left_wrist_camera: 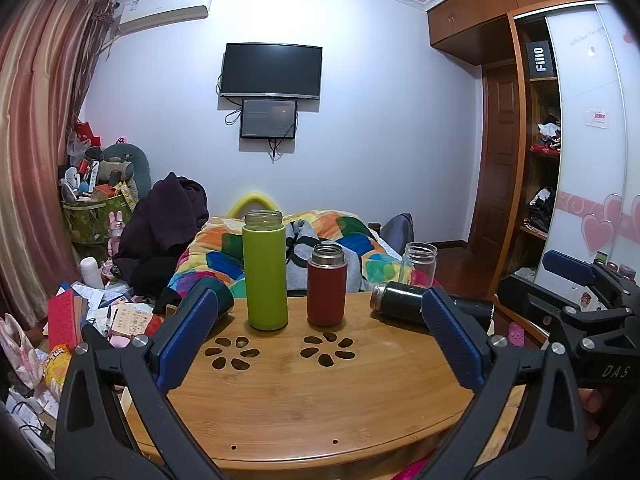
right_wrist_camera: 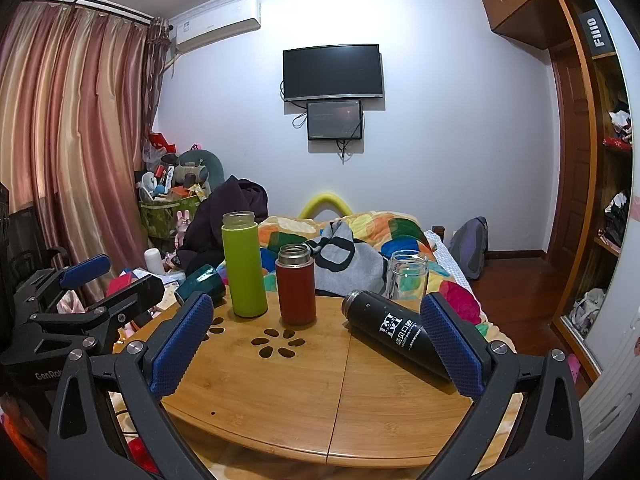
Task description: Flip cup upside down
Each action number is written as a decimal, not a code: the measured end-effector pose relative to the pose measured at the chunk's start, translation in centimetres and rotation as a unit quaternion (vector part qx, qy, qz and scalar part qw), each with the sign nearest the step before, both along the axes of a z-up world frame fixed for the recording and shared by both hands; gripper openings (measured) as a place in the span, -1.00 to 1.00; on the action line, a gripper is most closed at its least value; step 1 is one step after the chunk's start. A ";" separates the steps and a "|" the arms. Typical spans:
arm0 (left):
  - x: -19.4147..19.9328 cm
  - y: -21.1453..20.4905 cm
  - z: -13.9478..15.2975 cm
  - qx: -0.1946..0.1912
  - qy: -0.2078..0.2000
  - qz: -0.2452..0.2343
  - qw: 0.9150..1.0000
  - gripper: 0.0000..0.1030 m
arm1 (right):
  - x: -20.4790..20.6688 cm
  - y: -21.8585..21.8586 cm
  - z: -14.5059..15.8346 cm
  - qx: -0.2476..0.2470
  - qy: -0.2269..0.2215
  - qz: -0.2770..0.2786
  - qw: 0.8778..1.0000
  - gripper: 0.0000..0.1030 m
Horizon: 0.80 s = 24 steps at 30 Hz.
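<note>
A round bamboo table [left_wrist_camera: 304, 392] [right_wrist_camera: 280, 400] holds several cups. A tall green cup [left_wrist_camera: 265, 272] [right_wrist_camera: 244, 265] and a shorter red cup [left_wrist_camera: 326, 285] [right_wrist_camera: 295, 284] stand upright, mouths up. A clear glass cup [left_wrist_camera: 418, 263] [right_wrist_camera: 406, 276] stands at the back right. A black cup [left_wrist_camera: 400, 302] [right_wrist_camera: 394, 330] lies on its side at the right. A dark teal cup [left_wrist_camera: 224, 298] [right_wrist_camera: 202, 282] lies tipped at the left edge. My left gripper [left_wrist_camera: 320, 336] is open and empty above the near table. My right gripper [right_wrist_camera: 316, 340] is open and empty, its right finger beside the black cup.
A bed with a colourful quilt [left_wrist_camera: 344, 236] lies behind the table. Clutter and boxes [left_wrist_camera: 92, 312] fill the floor at left. A wardrobe [left_wrist_camera: 540, 152] stands at right. The other gripper shows at each view's edge, in the left wrist view [left_wrist_camera: 580, 296] and the right wrist view [right_wrist_camera: 80, 304].
</note>
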<state>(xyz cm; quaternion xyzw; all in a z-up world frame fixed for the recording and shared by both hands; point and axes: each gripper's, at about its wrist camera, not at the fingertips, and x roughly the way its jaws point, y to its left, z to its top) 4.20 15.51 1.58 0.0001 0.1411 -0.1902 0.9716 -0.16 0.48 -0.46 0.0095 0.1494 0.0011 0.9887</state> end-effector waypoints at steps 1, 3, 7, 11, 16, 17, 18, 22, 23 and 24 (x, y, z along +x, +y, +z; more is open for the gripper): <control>0.0 0.0 0.0 0.000 0.000 0.000 1.000 1.00 | -0.1 0.1 -0.1 0.000 0.000 0.000 1.000 1.00; 0.0 -0.1 0.0 0.001 0.000 0.001 1.000 1.00 | -0.1 0.1 -0.1 0.000 -0.001 0.000 1.000 1.00; 0.1 0.0 0.0 -0.001 0.000 0.001 1.000 1.00 | -0.1 0.2 -0.1 0.000 0.000 0.000 1.000 1.00; 0.1 0.1 0.0 0.000 -0.001 0.001 1.000 1.00 | 0.0 0.2 -0.1 0.000 0.001 0.000 1.000 1.00; 0.1 0.1 0.0 0.000 0.000 0.001 1.000 1.00 | 0.1 0.4 -0.4 0.001 0.001 0.001 1.000 1.00; 0.1 0.1 0.0 0.000 0.000 0.001 1.000 1.00 | 0.1 0.6 -0.6 0.001 0.001 0.001 1.000 1.00; 0.1 0.0 0.0 0.000 0.000 0.001 1.000 1.00 | 0.1 0.4 -0.4 0.001 0.000 0.001 1.000 1.00; 0.0 0.1 0.0 0.000 0.000 0.001 1.000 1.00 | 0.1 0.5 -0.5 0.002 0.001 0.001 1.000 1.00; 0.1 0.0 0.0 0.001 0.000 0.001 1.000 1.00 | 0.1 0.6 -0.6 0.002 0.001 0.002 1.000 1.00; 0.1 0.1 0.0 0.000 0.000 0.002 1.000 1.00 | 0.4 0.6 -0.8 0.003 0.001 0.002 1.000 1.00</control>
